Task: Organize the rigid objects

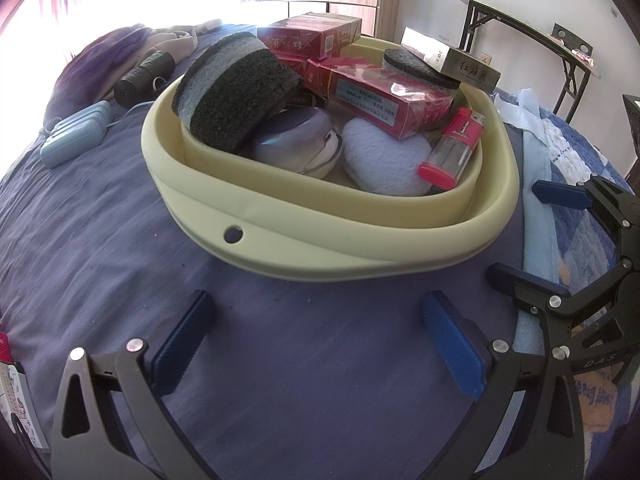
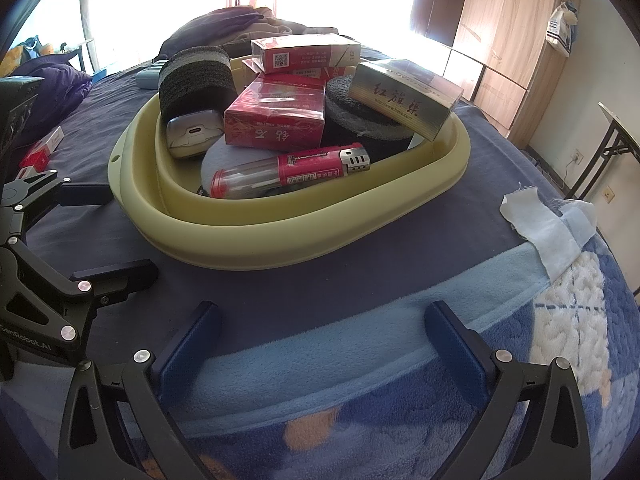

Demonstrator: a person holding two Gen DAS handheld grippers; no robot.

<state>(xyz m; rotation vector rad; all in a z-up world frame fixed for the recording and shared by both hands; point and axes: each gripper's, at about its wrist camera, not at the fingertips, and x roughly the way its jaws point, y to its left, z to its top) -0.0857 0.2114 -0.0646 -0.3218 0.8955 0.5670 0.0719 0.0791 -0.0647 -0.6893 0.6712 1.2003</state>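
A pale yellow-green basin (image 1: 360, 248) is set on the bed (image 1: 120, 240), on the dark blue sheet, and it is piled full. Inside are seen red cartons (image 2: 276, 120), a grey-gold carton (image 2: 404, 100) perched on a dark round sponge (image 2: 360, 120), a second banded sponge (image 1: 236, 92) leaning on the far-left rim, a red lighter (image 2: 292, 174) lying along the near wall, a pale cloth pad (image 1: 384, 156) and a small silver case (image 1: 296, 140).

The left claw (image 1: 320, 340) is held spread over bare sheet just short of the basin, with nothing between its pads. The right claw (image 2: 324, 348) is likewise spread and empty, over the fleece blanket (image 2: 360, 360) near the basin's right side.

The basin looks like soft silicone or thin plastic; its rim is judged likely to flex and twist if lifted from one side, so a hold on both opposite rims seems safer. The cartons are light, stiff and flat-sided, best pinched across the narrow faces; their glossy wrap may slip. The lighter is hard, smooth and round, and is probably best taken across its middle. The sponges would squash but are easily gripped. The top cartons appear loosely balanced and could slide if the basin is jolted.
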